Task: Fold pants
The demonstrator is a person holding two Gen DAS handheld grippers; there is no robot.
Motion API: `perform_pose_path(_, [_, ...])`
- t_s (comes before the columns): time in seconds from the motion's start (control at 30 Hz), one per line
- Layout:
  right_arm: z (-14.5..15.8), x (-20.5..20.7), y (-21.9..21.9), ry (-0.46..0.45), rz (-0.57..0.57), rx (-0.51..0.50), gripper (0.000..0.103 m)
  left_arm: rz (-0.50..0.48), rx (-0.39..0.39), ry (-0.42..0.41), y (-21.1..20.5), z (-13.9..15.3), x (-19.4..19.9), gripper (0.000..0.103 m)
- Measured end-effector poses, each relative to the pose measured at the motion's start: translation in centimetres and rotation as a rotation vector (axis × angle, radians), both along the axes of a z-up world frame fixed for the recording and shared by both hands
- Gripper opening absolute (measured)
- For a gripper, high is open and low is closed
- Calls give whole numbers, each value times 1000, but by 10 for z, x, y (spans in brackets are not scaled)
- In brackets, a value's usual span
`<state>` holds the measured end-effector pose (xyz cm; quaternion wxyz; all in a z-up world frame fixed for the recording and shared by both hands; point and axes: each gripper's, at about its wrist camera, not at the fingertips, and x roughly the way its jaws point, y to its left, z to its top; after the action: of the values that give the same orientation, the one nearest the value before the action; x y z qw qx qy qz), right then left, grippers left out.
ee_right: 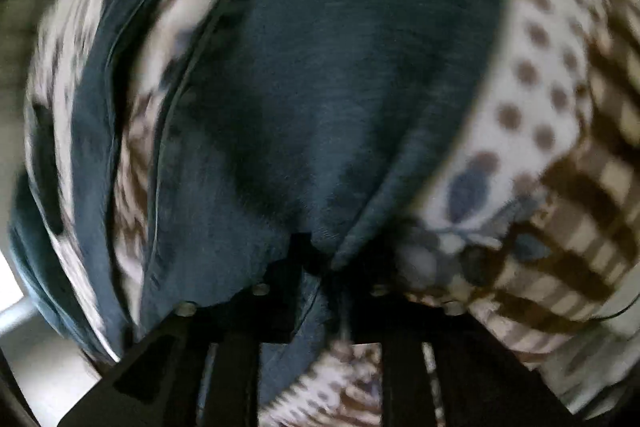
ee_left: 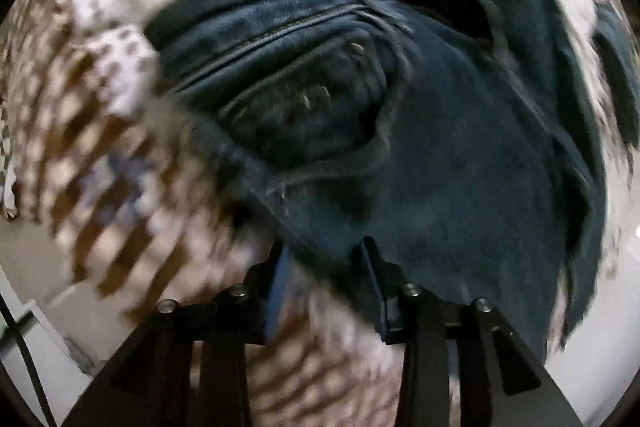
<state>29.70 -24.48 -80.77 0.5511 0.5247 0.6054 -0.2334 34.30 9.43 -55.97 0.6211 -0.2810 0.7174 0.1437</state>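
Pants (ee_left: 440, 147), dark denim, sprawl on a patterned bedspread (ee_left: 100, 147); right gripper (ee_right: 320, 259) pinches a fold at six o'clock to lift it, while left gripper (ee_left: 324, 267) straddles the hem, grip unclear.

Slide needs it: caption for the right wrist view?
Right tool pinching a fold of dark blue pants over a patterned bedspread.

Both wrist cameras look steeply down, very close above the jeans (ee_left: 440, 147) on the patterned bedspread (ee_right: 560, 155); blurred, they probably share both.
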Motion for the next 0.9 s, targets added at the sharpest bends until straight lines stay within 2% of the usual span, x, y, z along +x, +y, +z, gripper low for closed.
perform_pose_path(0.03, [5, 10, 5, 3, 44, 20, 60, -11, -25, -12, -2, 16, -1, 36])
perform_pose_path(0.07, [13, 18, 12, 1, 87, 29, 66, -29, -37, -31, -4, 35, -3, 39])
perform_pose_path(0.1, [25, 26, 22, -6, 134, 25, 66, -56, -38, -65, -5, 61, -1, 42])
perform_pose_path(0.13, [36, 35, 33, -3, 192, 14, 66, -73, -31, -94, -4, 77, 5, 48])
perform_pose_path(0.17, [48, 44, 47, -2, 252, -1, 66, -90, -13, -129, 0, 91, 13, 59])
perform_pose_path(0.23, [69, 71, 79, -54, 357, -4, 66, -141, 52, -197, 14, 111, 44, 73])
perform_pose_path(0.27, [76, 87, 96, -81, 399, -79, 66, -155, 80, -217, 23, 103, 48, 73])
perform_pose_path(0.33, [82, 122, 133, -128, 496, -72, 66, -191, 129, -190, 44, 75, 74, 74])
perform_pose_path(0.4, [78, 163, 171, -163, 588, -63, 66, -222, 122, -132, 61, 45, 102, 74])
perform_pose_path(0.43, [79, 168, 192, -182, 624, -63, 66, -259, 95, -71, 65, 21, 113, 74])
perform_pose_path(0.5, [79, 205, 230, -212, 691, -72, 66, -297, 14, 72, 68, -23, 125, 73])
perform_pose_path(0.6, [79, 253, 278, -264, 764, -73, 66, -312, -41, 184, 78, -59, 126, 73])
perform_pose_path(0.73, [82, 286, 329, -299, 874, -54, 66, -265, -187, 217, 87, -77, 117, 73])
perform_pose_path(0.8, [80, 292, 349, -301, 924, -40, 66, -200, -315, 189, 87, -78, 109, 72])
perform_pose_path(0.83, [79, 293, 360, -296, 949, -39, 66, -197, -374, 164, 83, -73, 106, 72])
perform_pose_path(0.87, [77, 294, 370, -292, 967, -33, 66, -222, -407, 110, 77, -63, 104, 72])
perform_pose_path(0.9, [76, 293, 376, -290, 980, -24, 66, -238, -406, 75, 74, -56, 102, 72])
